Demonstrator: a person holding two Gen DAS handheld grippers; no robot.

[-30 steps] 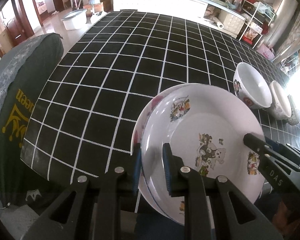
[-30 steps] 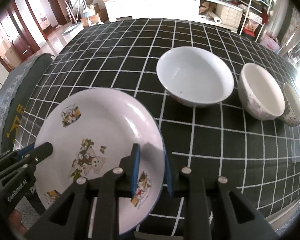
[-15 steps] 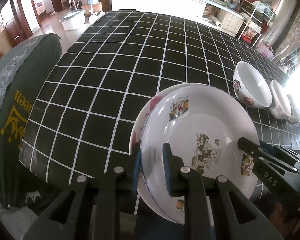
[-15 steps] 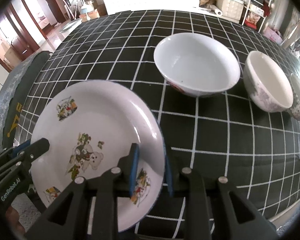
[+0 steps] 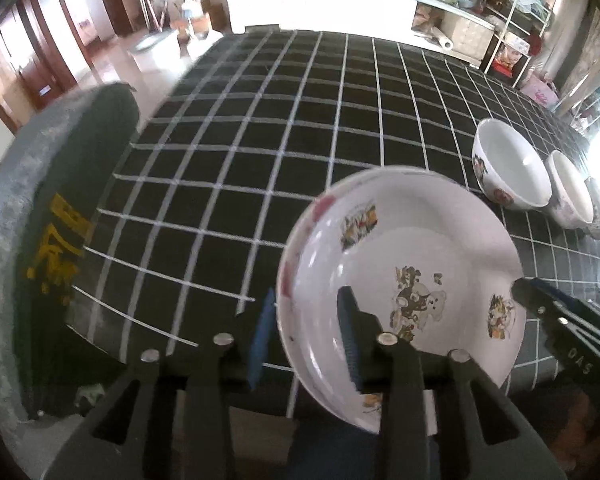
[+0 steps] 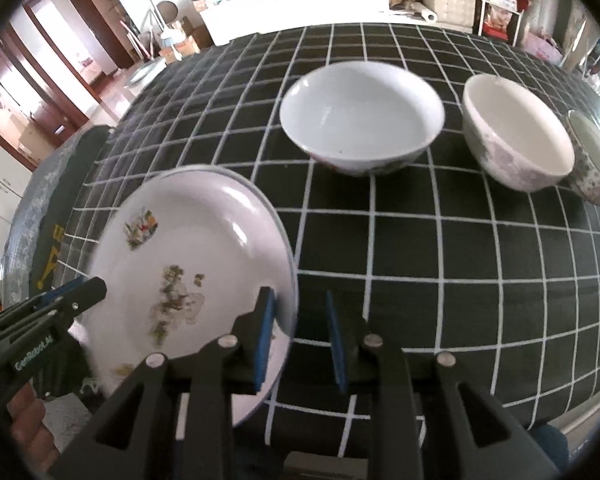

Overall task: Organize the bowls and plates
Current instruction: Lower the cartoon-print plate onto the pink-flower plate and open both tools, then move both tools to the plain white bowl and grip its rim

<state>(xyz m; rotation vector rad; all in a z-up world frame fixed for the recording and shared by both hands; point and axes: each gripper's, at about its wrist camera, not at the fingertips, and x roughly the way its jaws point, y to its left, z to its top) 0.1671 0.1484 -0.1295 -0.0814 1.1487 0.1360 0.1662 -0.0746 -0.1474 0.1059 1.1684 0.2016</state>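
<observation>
A white plate point(image 5: 412, 264) with a bear print lies on another plate whose pink-marked rim point(image 5: 296, 256) shows at its left, at the near edge of the black checked table. It also shows in the right wrist view point(image 6: 188, 264). My left gripper point(image 5: 306, 332) is open, its jaws either side of the stack's left rim. My right gripper point(image 6: 298, 338) is open, its left pad point(image 6: 265, 334) over the plate's right rim. Both look let go of the plates.
A large white bowl point(image 6: 360, 114), a floral bowl point(image 6: 516, 140) and a small cup point(image 6: 594, 160) stand in a row further back on the right. A grey-green padded chair back point(image 5: 40, 208) stands off the table's left edge.
Both grippers have opened wide and let go of the plates' rims. The plates now lie lower, resting on the table's near edge.
</observation>
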